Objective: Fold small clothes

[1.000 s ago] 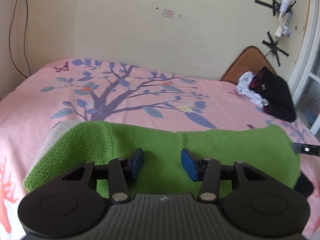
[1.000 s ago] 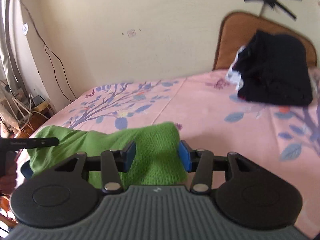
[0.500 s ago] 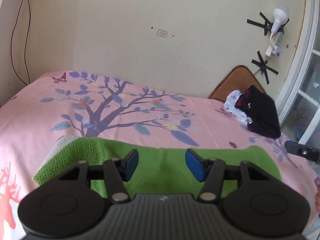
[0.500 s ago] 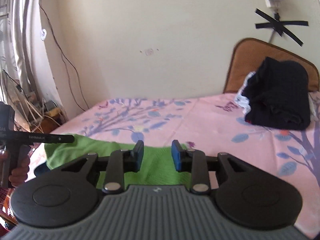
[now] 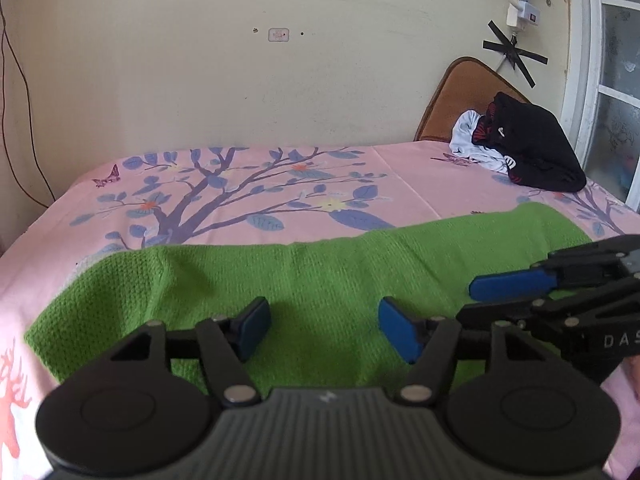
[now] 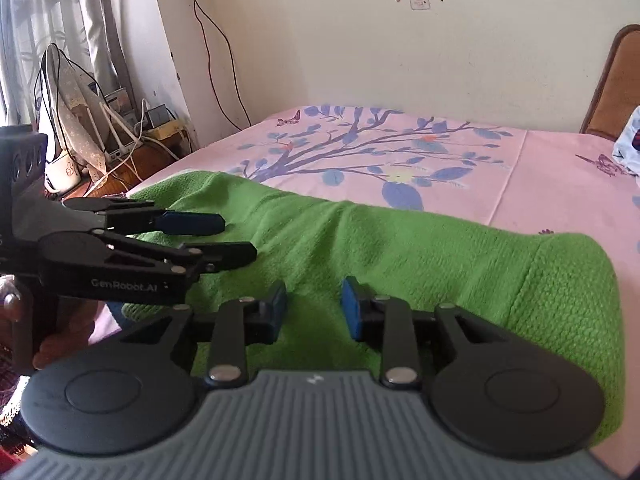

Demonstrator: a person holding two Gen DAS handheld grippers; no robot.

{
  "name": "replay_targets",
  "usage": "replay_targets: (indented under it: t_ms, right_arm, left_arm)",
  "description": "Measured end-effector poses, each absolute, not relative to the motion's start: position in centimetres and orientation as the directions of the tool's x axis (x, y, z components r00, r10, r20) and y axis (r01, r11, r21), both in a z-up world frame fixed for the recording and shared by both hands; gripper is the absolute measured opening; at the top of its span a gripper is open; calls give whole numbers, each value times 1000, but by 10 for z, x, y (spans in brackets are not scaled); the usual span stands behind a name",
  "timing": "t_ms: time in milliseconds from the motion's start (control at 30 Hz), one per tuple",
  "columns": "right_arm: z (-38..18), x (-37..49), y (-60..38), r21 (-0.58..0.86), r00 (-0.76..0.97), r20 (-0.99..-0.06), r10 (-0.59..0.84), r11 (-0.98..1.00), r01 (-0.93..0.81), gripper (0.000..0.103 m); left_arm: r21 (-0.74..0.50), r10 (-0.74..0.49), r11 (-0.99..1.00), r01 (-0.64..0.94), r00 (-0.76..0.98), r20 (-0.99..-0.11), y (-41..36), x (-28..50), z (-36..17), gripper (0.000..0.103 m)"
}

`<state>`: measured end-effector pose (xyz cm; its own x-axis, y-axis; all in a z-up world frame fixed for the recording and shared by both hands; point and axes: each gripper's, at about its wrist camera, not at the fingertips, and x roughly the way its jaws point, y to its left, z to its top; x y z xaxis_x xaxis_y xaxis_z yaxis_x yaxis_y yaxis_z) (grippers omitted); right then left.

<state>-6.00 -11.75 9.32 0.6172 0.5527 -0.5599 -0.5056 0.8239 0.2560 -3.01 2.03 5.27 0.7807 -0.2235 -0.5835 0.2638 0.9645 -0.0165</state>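
Clearly the green knitted cloth point(image 5: 320, 280) lies flat in a long band across the near edge of the pink floral bedsheet point(image 5: 280, 184), both grippers poised above it. Left gripper point(image 5: 324, 330), its jaws just widened, and right gripper point(image 6: 314, 308), jaws narrowly parted, hold nothing; a good fold probably needs each to pinch a near corner through every layer and lift evenly
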Motion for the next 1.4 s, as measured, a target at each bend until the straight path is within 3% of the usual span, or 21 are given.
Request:
replay_targets:
  t_ms: [233,400,533,600,667,733,800,967,1200,1367,1400]
  right_arm:
    - [110,-72,-127,256,632,-551,546,831,-494,35]
    - [130,-66,-101,200,659,-482,577,805,-559,36]
    - [116,-50,-67,168,613,-522,593,776,-607,34]
    - [96,-43,-52,134,571,-606,554,779,-613,34]
    - [91,-52,-56,92,593,-581,557,769,-632,34]
    - [95,-54,-65,111,590,-589,553,778,-618,34]
    - [95,-59,-78,120,597,-585,549,786,-606,34]
    - [99,-76,-103,137,614,-561,555,794,-592,34]
    - [116,-69,-124,205,698,-458,551,829,-520,42]
    - [91,-43,-135,308,686,-525,504,864,-398,50]
    - [86,-45,-138,312,699,-504,508,861,-401,51]
  left_arm:
    - [-200,-313,949,242,779,-544,50,-40,64,64]
    - [-243,-307,947,209,809,-501,64,-45,76,64]
    - [-279,-324,938,205,803,-500,70,-39,75,64]
    - [-265,-306,945,189,796,-523,70,-35,67,65]
    - [-242,-294,951,191,800,-523,68,-35,59,65]
    - [-203,-284,957,207,810,-513,62,-38,56,71]
    - [-187,-296,955,232,810,-506,56,-38,54,88]
    - [-114,-276,960,254,813,-513,40,-37,50,100]
    - [-108,-276,960,258,806,-523,38,-35,48,103]
    - [-75,-250,965,250,805,-537,33,-34,47,103]
    - [-72,-249,965,250,805,-538,33,-34,46,103]
